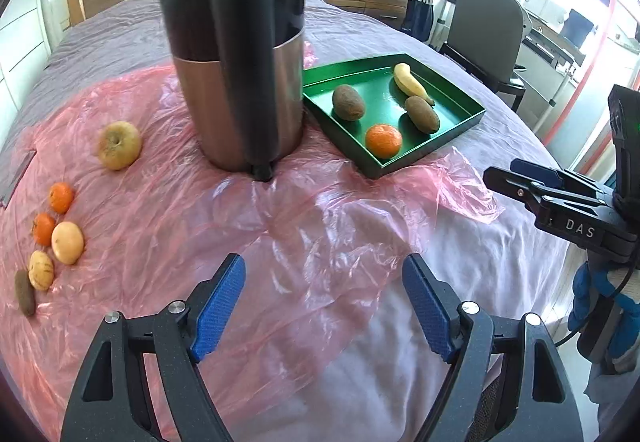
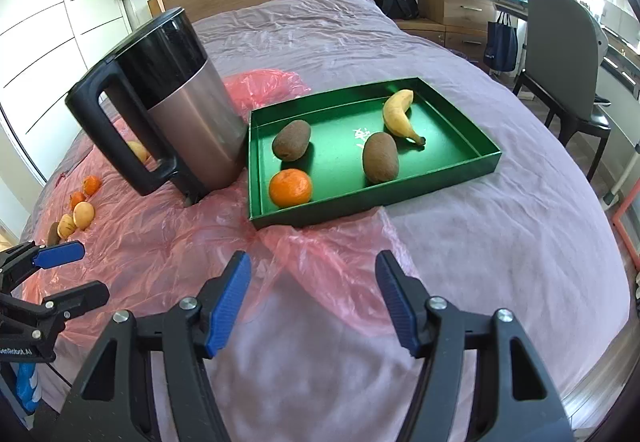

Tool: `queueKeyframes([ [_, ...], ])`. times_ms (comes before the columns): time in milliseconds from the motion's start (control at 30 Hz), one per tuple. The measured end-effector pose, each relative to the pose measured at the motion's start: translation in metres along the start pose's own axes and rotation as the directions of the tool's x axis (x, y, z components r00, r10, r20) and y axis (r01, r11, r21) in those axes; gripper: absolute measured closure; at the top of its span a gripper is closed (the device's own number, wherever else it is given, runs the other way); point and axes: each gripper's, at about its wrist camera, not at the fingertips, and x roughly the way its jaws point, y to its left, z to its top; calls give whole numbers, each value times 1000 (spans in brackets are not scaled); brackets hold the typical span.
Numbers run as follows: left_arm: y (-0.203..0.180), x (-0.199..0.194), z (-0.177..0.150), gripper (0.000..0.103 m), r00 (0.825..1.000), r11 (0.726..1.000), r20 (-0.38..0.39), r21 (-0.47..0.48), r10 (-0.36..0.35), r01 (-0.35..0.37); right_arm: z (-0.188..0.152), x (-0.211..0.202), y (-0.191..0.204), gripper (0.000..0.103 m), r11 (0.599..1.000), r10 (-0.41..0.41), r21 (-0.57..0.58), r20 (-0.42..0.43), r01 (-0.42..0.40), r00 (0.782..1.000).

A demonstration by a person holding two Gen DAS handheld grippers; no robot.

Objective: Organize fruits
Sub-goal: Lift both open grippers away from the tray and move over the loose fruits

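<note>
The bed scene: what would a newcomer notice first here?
First the tall metal kettle, standing on pink plastic sheet mid-bed. Right beside it, a green tray holds a banana, an orange and two brown fruits. More fruits lie loose at the far left.

Brushed-metal kettle (image 2: 188, 129), crinkled plastic sheet (image 2: 160, 242)

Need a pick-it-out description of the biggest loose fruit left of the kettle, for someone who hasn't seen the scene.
Start at the tall steel-and-black electric kettle standing on the crumpled pink plastic sheet over the bed. On the side away from the green cardboard tray, the nearest fruit is a yellow-green apple. It lies alone, stem dimple showing, and is bigger than the small oranges and pale fruits clustered nearer the sheet's edge.
</note>
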Motion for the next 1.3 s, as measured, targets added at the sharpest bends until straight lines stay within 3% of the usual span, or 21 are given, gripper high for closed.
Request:
queueKeyframes([
  [467,43,-38,-35,27,997,997,45,-55,55,-53,-20,-28,49,47,997,49,-57,-13,-49,999],
  [733,85,-50,-61,27,994,988,52,-132,93,-85,-31,-30,86,47,992,70,-105,-32,-73,997],
  [1300,215,-71,-124,27,971,920,48,-334,235,-206,-38,1,194,47,949,129,-273,-118,-158,984],
])
